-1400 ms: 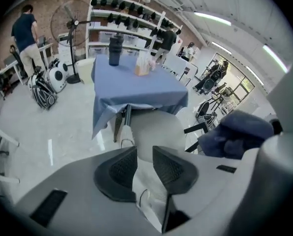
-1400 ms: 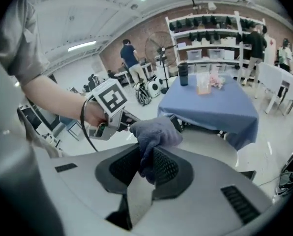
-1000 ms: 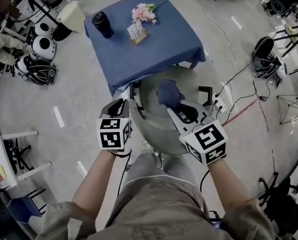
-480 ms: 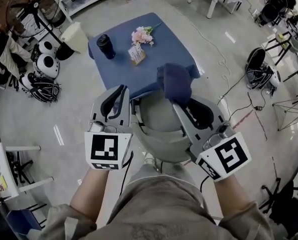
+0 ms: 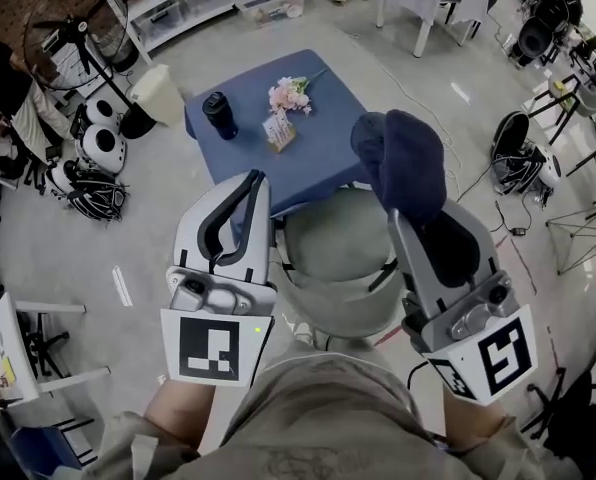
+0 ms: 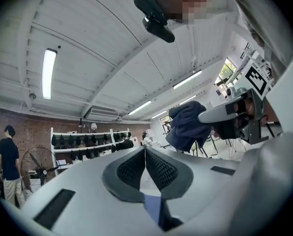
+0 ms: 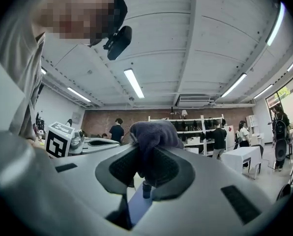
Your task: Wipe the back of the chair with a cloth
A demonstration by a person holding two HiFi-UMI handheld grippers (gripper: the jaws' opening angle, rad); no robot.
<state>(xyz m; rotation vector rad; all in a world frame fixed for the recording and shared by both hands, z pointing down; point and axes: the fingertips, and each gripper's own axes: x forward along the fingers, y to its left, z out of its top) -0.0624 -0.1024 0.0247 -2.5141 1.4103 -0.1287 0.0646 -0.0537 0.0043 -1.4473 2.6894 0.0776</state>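
Floor (image 5: 148,208) first: pale, glossy and hard, spread across a big workshop room. On it, a square table under a blue cover (image 5: 328,158), with a grey round-backed chair (image 5: 338,268) pushed up to the near edge. Off at the far left, a round standing fan (image 5: 73,28).

Lower in the head view, two grey handheld grippers flanking the chair, each with a black-and-white marker cube (image 5: 216,348).
- Left gripper (image 5: 246,183): jaws together after just closing, nothing between them.
- Right gripper (image 5: 416,218): clamped on a dark blue fleecy cloth (image 5: 403,163), bunched above the jaw tips, held up off the chair and overlapping the table's right corner in the picture.

On the tabletop, smallest of all, a black lidded tumbler (image 5: 218,115), a bunch of pink flowers (image 5: 290,95) and a little upright card (image 5: 278,130).

Only from the head view: floor, table and chair. Only from the two gripper views: a white panelled ceiling (image 7: 200,43) with long strip lights (image 7: 134,82), a red brick back wall (image 7: 136,116), white shelving (image 7: 190,124) stacked with dark items, and several people (image 7: 117,131) standing near it. From the left gripper view alone, the right gripper side-on, cloth drooping from its tips. From the right gripper view alone, the cloth pinched between the ribbed black pads (image 7: 122,168).
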